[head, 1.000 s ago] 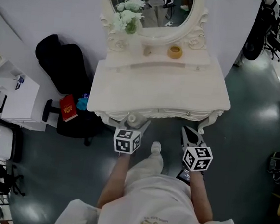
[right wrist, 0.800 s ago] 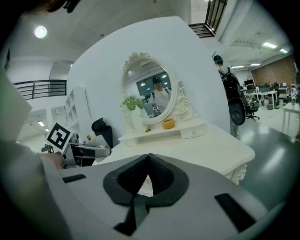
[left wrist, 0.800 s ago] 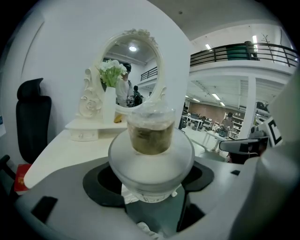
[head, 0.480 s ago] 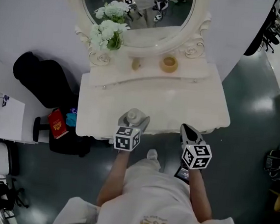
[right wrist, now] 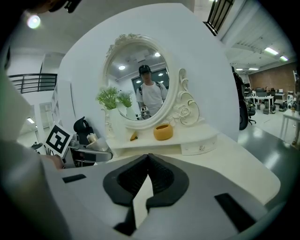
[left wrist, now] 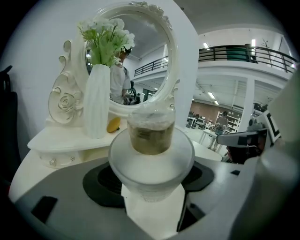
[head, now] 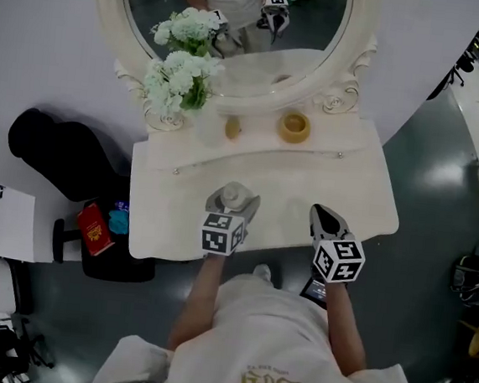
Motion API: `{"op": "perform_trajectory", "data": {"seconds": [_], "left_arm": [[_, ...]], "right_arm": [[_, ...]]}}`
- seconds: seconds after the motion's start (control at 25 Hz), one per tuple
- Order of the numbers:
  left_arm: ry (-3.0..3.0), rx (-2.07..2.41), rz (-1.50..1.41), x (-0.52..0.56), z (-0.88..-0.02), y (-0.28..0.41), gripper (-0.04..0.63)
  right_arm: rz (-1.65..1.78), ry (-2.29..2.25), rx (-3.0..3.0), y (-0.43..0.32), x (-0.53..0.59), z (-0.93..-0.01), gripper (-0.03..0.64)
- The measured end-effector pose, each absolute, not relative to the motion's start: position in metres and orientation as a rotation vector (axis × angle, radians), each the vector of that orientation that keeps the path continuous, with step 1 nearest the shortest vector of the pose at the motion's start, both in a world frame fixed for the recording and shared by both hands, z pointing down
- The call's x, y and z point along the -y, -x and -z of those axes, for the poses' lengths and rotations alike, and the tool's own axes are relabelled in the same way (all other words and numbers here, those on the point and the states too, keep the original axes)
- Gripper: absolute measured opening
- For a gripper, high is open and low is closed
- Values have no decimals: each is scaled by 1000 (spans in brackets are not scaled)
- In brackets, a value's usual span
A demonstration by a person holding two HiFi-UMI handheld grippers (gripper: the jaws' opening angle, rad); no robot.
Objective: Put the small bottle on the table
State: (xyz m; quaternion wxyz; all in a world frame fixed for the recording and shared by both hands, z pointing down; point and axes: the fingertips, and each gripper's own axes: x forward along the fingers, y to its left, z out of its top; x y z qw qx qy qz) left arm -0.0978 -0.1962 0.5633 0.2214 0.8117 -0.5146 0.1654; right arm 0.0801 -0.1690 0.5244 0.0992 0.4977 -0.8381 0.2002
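Sitting between left jaws: small bottle (left wrist: 151,136)

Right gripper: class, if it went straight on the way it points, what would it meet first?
The right gripper would probably meet the raised shelf at the table's back, near the yellow pot; depth is unclear.
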Motion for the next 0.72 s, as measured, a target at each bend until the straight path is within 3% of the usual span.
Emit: {"op": "perform_trajectory", "data": {"seconds": [0.72], "left_arm": [[-2251, 1387, -480, 221, -580, 93, 350]], "right_arm": [[-568, -1479, 2479, -78, 193, -526, 14]]}}
